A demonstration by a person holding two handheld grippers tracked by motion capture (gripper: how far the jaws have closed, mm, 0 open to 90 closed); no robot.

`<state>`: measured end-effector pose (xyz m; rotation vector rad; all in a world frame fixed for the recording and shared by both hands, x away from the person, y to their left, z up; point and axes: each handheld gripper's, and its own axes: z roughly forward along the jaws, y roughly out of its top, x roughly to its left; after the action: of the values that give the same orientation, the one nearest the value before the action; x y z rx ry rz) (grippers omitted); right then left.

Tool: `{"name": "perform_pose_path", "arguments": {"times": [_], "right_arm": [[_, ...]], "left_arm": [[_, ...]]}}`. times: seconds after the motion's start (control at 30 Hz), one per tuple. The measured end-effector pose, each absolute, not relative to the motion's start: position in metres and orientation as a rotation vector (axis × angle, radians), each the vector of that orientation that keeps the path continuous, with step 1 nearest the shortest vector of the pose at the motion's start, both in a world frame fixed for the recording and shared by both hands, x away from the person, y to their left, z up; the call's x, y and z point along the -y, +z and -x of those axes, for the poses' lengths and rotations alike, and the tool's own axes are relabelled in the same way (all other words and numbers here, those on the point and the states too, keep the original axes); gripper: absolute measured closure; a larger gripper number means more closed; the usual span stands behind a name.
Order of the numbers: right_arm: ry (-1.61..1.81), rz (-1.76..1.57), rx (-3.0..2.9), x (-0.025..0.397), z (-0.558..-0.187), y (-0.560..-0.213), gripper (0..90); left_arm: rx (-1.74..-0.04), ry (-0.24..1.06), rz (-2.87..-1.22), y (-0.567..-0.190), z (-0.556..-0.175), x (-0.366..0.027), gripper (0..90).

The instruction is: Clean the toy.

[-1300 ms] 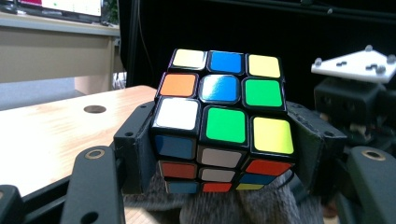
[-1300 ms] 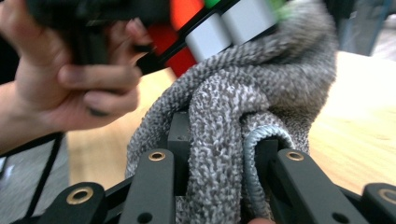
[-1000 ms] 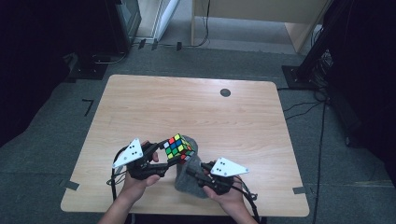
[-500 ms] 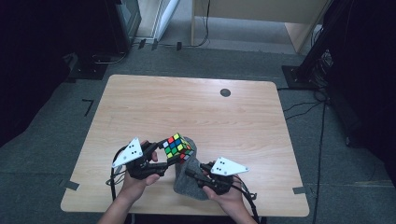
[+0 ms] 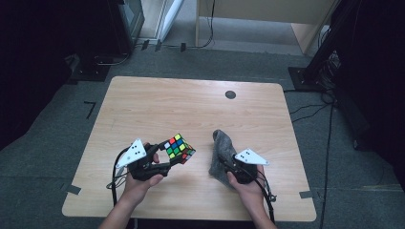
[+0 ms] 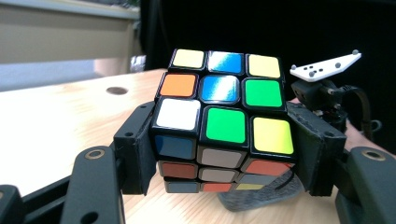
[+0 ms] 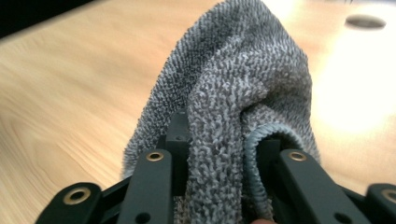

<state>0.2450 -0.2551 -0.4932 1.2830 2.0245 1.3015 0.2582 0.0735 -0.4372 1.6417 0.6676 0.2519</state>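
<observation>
Light wood table (image 5: 143,109) on grey carpet, dark room round it: in the high view the left gripper (image 5: 165,155) holds a colour cube (image 5: 177,148) just above the near-left part of the tabletop, w/ the right gripper (image 5: 228,162) near it on the near-right, pinching a grey cloth (image 5: 220,155) that stands bunched up on the wood, cube & cloth apart. Left gripper view: both jaws pressed on opp. sides of the cube (image 6: 222,123), which is lifted and tilted, orange, blue, green, white & yellow squares facing the cam, right gripper (image 6: 322,105) just behind it. Right gripper view: jaws closed on a thick fold of the cloth (image 7: 233,116), which rises between them over the table (image 7: 70,93).
</observation>
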Motion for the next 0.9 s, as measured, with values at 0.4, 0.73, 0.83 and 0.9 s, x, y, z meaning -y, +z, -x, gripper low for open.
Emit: {"name": "perform_pose_path", "arguments": {"times": [0.4,0.73,0.83,0.9], "right_arm": [[1.361,-1.053,-1.942,0.244,-0.232,-0.469,25.2],[1.467,-0.806,-1.987,0.208,-0.206,-0.450,16.0],[1.398,-0.897,-1.969,0.213,-0.211,-0.449,15.8],[1.343,-0.974,-1.977,0.221,-0.219,-0.454,24.3]], "left_arm": [[-0.798,0.214,-1.621,-0.441,-0.267,-0.081,34.1],[-0.775,0.179,-1.634,-0.439,-0.262,-0.070,34.1],[-0.791,0.179,-1.629,-0.439,-0.264,-0.073,34.1],[-0.799,0.182,-1.619,-0.439,-0.265,-0.076,34.0]]}}
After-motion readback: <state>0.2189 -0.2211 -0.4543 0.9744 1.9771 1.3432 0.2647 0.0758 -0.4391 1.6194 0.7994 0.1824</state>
